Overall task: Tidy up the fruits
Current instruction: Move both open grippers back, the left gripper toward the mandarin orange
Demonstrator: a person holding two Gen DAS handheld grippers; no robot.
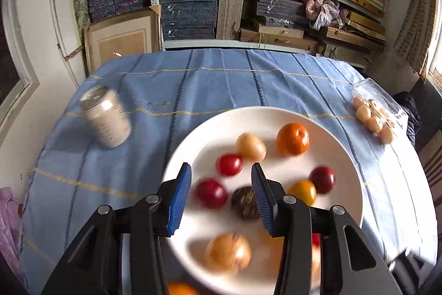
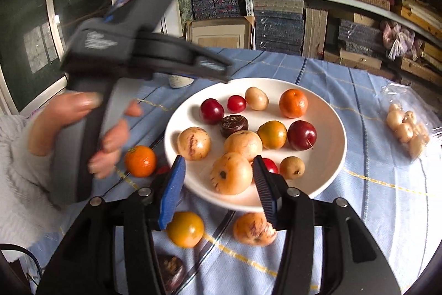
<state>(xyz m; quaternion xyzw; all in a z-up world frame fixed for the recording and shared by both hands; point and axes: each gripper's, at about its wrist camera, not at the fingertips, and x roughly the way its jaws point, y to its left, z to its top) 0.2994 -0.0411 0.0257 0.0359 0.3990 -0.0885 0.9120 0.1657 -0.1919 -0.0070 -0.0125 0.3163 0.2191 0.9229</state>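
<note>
A white plate (image 1: 345, 156) (image 2: 326, 156) on the blue cloth holds several fruits: red plums, a mandarin (image 2: 293, 103), pale streaked fruits and a dark brown one (image 2: 234, 125). My left gripper (image 1: 221, 166) hovers open over the plate's near left part with nothing between its pads. My right gripper (image 2: 218, 159) stands open at the plate's near rim. A pale streaked fruit (image 2: 230, 173) lies on the plate between its jaws, and the pads do not press on it. Off the plate lie a mandarin (image 2: 139, 161), a yellow fruit (image 2: 185, 228) and a streaked fruit (image 2: 254, 228).
A pale can (image 1: 106, 116) stands at the left of the table. A clear bag of small tan fruits (image 1: 373, 118) (image 2: 406, 129) lies at the right. A hand (image 2: 83, 123) grips the left gripper's handle (image 2: 91, 68). Full shelves stand behind the table.
</note>
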